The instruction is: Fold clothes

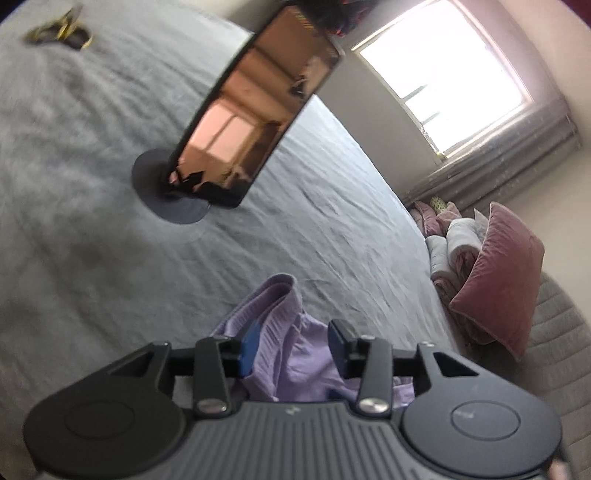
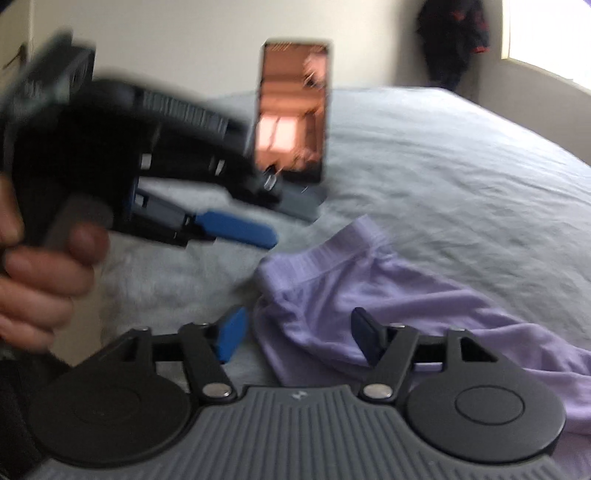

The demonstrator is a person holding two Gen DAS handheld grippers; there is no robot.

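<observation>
A lilac garment (image 1: 291, 354) lies crumpled on the grey bedsheet (image 1: 92, 155), its ribbed waistband folded over at the far end. In the left wrist view my left gripper (image 1: 292, 347) is open, and the cloth lies loose between and beneath its blue pads. The right wrist view shows the same garment (image 2: 369, 295) spreading to the right. My right gripper (image 2: 298, 338) is open above its near edge, gripping nothing. A hand (image 2: 33, 280) holds the left gripper (image 2: 258, 234) at the upper left, blurred, just above the sheet and left of the waistband.
A phone on a round dark stand (image 1: 255, 122) rises from the middle of the bed (image 2: 443, 155), also seen as the phone (image 2: 293, 110). A pink pillow (image 1: 498, 280) and folded bedding sit by the wall under the window (image 1: 443, 81). A small dark item (image 1: 59, 33) lies far off.
</observation>
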